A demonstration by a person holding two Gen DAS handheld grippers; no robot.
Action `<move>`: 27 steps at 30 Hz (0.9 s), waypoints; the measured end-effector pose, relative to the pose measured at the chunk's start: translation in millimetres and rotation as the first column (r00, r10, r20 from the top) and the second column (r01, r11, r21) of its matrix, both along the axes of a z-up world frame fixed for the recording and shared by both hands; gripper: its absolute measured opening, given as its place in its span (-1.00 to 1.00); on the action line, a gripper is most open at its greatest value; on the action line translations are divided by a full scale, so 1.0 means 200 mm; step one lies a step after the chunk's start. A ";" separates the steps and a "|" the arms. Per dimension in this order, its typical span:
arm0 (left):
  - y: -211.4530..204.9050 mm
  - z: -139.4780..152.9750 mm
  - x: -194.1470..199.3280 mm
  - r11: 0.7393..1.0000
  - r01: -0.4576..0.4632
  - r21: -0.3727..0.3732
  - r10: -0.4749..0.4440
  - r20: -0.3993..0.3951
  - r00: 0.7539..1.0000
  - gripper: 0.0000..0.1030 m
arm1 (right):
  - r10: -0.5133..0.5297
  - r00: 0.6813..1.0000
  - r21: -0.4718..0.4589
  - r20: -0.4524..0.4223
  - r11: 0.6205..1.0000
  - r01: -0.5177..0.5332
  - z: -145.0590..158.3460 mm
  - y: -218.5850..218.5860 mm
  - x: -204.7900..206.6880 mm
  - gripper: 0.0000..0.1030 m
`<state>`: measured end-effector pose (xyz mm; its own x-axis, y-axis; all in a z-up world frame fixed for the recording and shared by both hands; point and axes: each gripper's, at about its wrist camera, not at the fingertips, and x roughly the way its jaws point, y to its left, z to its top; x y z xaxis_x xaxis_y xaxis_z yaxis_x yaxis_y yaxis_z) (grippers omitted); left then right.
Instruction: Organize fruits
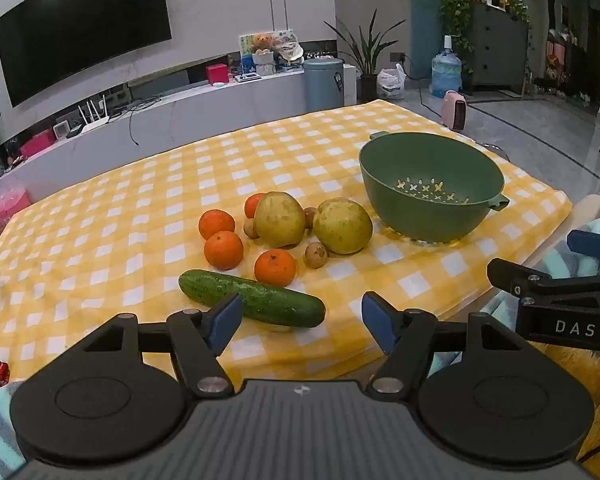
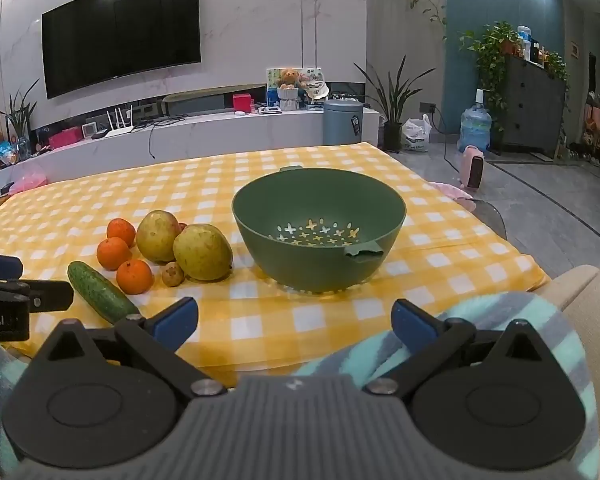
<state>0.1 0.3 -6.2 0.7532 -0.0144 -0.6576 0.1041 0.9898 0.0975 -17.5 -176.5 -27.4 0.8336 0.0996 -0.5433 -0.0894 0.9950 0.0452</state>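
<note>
A green colander bowl (image 1: 432,184) (image 2: 318,228) stands empty on the yellow checked tablecloth. Left of it lie two yellow-green pears (image 1: 342,226) (image 2: 202,252), several oranges (image 1: 275,267) (image 2: 135,276), small brown fruits (image 1: 316,255) (image 2: 173,274) and a cucumber (image 1: 252,298) (image 2: 100,292). My left gripper (image 1: 302,322) hovers open just short of the cucumber, nothing between its blue pads. My right gripper (image 2: 296,324) stands wide open at the table's near edge, in front of the bowl, holding nothing. Its side also shows at the right of the left wrist view.
The table's near edge (image 1: 420,344) runs under both grippers; a striped teal blanket (image 2: 480,320) lies below it. Behind the table are a TV wall, a low white console (image 2: 220,132), a grey bin (image 2: 342,120), plants and a water jug (image 2: 475,124).
</note>
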 end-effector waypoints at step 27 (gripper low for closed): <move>-0.01 -0.01 0.00 1.000 0.003 0.006 -0.003 -0.024 1.000 0.57 | 0.007 1.000 -0.001 -0.029 1.000 -0.007 0.03 0.04 0.04 0.92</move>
